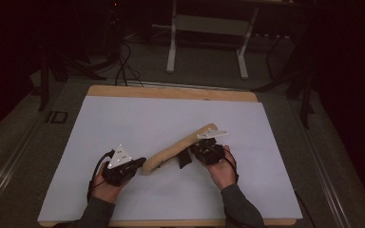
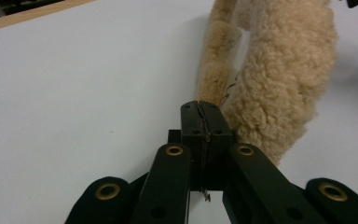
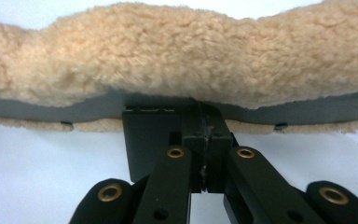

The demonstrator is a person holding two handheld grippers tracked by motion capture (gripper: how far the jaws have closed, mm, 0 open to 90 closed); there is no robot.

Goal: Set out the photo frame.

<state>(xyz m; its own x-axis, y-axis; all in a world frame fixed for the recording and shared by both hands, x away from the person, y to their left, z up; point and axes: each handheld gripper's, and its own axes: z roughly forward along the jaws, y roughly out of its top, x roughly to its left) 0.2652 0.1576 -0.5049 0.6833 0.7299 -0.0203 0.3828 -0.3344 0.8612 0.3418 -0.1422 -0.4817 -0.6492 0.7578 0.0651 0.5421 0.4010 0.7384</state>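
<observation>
Left tongs [image 2: 200,112] nearest my camera: jaws pressed together, tips against end of long tan fleecy padded strap [image 2: 279,79], nothing visibly pinched. My right tongs [image 3: 200,126] also closed, tips at strap's dark grey underside, mid-length; whether they pinch it, cannot tell. Strap lies diagonally on white worktop [image 1: 138,118], between both hands.

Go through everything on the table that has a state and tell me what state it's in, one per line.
Fleece pad: lying long and slanted on the white table, folded so its dark backing shows.
Black strap: hanging loose from the pad's edge.
Left gripper: jaws shut, tips at the pad's end.
Right gripper: jaws shut, at the pad's dark-backed edge.
</observation>
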